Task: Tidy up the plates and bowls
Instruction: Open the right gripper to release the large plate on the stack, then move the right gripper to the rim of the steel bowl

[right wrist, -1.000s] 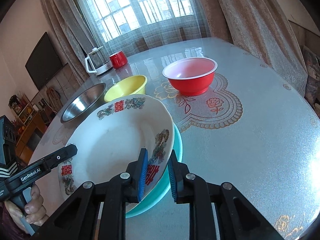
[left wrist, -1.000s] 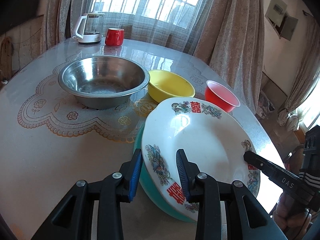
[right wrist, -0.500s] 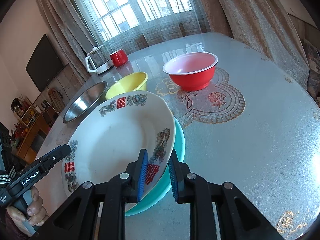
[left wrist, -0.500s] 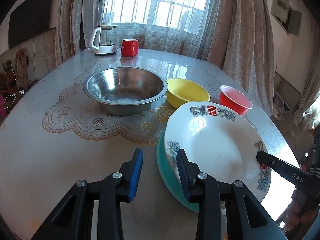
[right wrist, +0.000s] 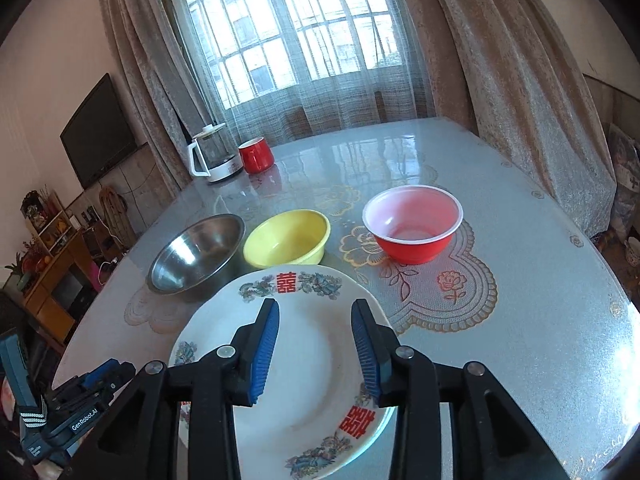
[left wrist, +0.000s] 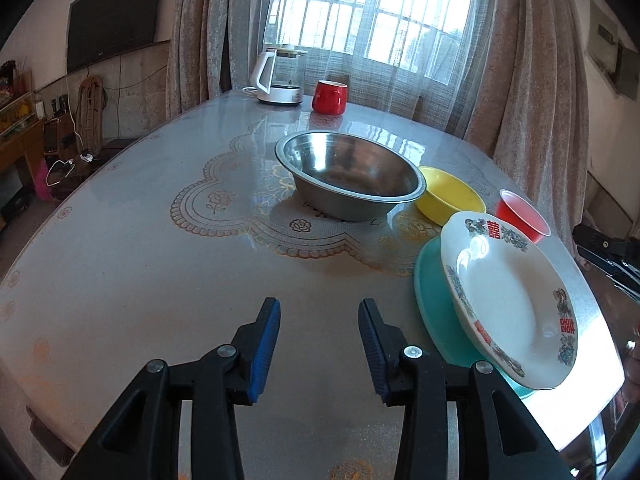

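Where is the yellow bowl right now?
In the right wrist view the yellow bowl sits mid-table between the steel bowl on its left and the red bowl on its right, just behind the white plate.

Backlit window (left wrist: 372,12) glare; fisheye-bent edges

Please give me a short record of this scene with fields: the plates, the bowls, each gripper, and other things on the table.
plates: white plate resting on teal plate, near the table edge
bowls: steel bowl, yellow bowl, red bowl, standing separately in a row
left gripper: open, jaws just widened, nothing between them, over bare table
right gripper: open, jaws just widened, above the white plate, not gripping it
other things: kettle, red mug by the window
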Demonstrator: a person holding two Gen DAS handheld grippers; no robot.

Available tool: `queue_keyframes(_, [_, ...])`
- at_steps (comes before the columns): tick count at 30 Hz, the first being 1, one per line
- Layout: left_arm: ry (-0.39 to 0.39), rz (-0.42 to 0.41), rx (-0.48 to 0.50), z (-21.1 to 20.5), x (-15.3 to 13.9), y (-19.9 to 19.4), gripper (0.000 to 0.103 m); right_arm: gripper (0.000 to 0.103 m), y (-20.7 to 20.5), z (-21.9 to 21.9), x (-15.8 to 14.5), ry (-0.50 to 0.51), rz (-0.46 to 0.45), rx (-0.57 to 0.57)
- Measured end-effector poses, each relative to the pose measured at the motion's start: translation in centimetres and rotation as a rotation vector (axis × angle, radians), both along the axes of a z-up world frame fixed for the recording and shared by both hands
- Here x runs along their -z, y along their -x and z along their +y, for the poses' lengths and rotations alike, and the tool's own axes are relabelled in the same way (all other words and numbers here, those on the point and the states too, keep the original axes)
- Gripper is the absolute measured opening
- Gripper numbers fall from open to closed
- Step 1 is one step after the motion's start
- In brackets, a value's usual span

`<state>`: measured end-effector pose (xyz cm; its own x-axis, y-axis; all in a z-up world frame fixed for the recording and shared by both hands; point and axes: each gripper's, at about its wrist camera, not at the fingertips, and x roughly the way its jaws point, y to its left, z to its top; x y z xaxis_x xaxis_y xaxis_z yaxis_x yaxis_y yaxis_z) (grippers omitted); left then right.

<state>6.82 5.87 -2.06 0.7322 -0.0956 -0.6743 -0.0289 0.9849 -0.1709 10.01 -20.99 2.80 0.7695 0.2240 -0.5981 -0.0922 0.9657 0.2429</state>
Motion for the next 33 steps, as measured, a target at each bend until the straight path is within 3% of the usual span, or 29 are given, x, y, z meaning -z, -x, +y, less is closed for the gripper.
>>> queue_keyframes(6, [-0.007, 0.033, -0.051, 2.2, 0.7, -0.1, 0.044, 0.038, -1.9, 4.7, 0.6, -0.074, 0.071, -0.132])
queue_keyframes(12, [0.012, 0.062, -0.099, 4.0, 1.3, -1.1, 0.043, 0.038, -3.1, 8.1, 1.5, -0.084, 0.14, -0.212])
queue_keyframes(26, [0.061, 0.014, -0.052, 5.8, -1.2, -5.8, 0.044, 0.038, -9.3, 10.0, 2.0, -0.109, 0.233, -0.209])
queue_keyframes(33, [0.11, -0.002, -0.032, 5.5, -2.5, -9.2, 0.044, 0.035, -14.1, 9.8, 1.3, -0.072, 0.226, -0.168])
